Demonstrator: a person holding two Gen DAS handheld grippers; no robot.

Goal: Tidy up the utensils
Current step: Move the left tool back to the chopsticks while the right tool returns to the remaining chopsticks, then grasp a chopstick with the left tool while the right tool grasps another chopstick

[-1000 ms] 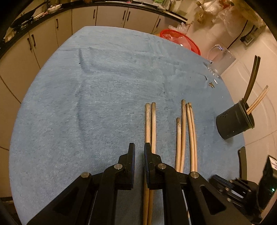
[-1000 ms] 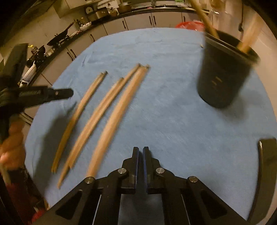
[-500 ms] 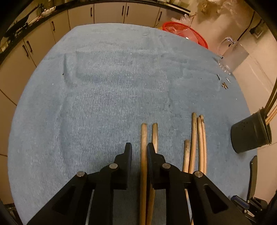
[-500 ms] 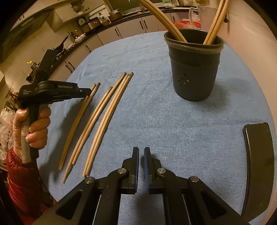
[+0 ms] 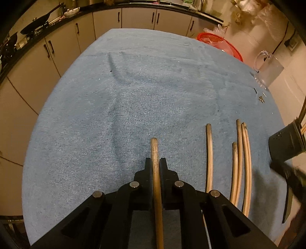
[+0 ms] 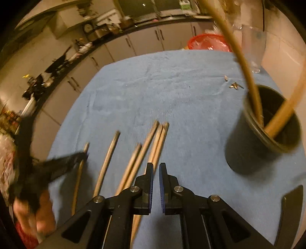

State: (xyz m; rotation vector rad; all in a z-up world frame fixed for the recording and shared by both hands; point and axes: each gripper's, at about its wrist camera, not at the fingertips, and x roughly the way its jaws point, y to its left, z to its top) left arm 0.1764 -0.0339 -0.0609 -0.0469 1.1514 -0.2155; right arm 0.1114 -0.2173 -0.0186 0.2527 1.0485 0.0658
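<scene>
Beside four loose chopsticks [image 5: 209, 159], left hand-held gripper [image 5: 156, 165] clamps one chopstick [image 5: 155, 153]; right hand-held gripper [image 6: 156, 170] clenched empty.

- A blue towel-like cloth [image 5: 133, 95] covers the table, creased in places.
- Cream cabinet doors [image 5: 107, 21] with dark vertical handles curve behind it, under a dark countertop [image 5: 172, 8].
- A black frying pan [image 5: 41, 23] and blurred kitchen clutter sit on the counter at left.
- A red mesh basket [image 5: 220, 45] stands past the table's far edge.
- A clear glass jug [image 5: 267, 70] stands at the right, against a pale wall [image 5: 254, 44].
- The light is dim, warm and yellowish.
</scene>
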